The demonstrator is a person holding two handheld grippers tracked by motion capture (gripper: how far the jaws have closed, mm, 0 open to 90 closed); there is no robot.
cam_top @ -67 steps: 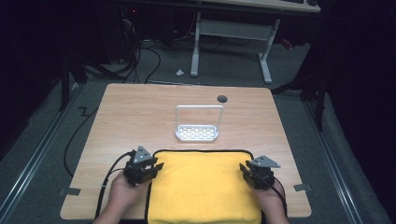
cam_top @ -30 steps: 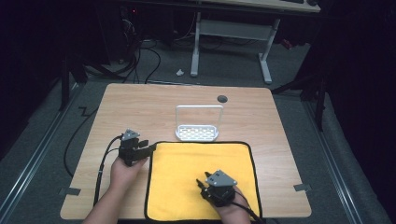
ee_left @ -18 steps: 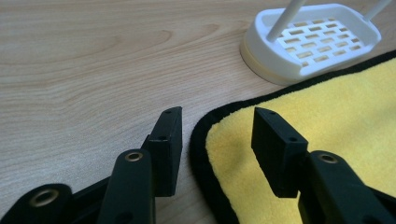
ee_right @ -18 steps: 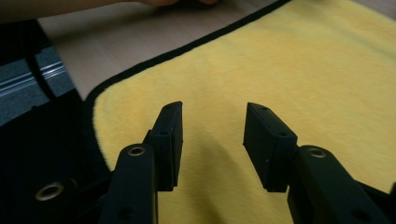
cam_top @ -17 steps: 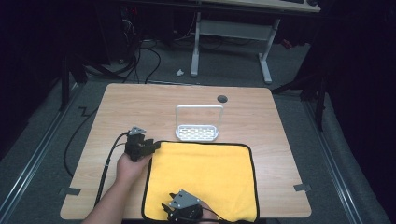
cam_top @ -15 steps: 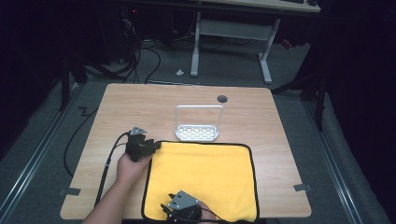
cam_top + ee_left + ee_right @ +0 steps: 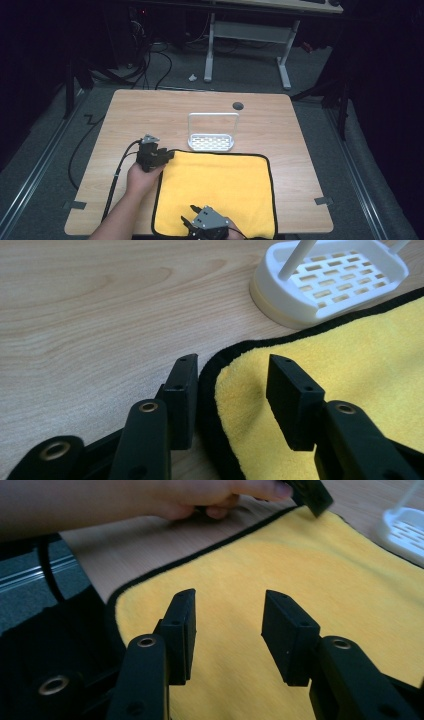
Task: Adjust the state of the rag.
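A: How do the left tongs (image 7: 227,390) stand?

B: Spread but just closing, one jaw on the bare desk (image 7: 90,315), the other over the cloth (image 7: 350,365), so the black-edged far-left corner sits between them, not yet pinched. I'd judge that's set up for a corner grab.

A: The right tongs (image 7: 227,630)?

B: Spread, empty, low over the near left part of the cloth, pointing toward its left edge, probably after the other left corner.

A: And the cloth?

B: Flat on the desk's near half, its far edge touching the white rack (image 7: 211,134).
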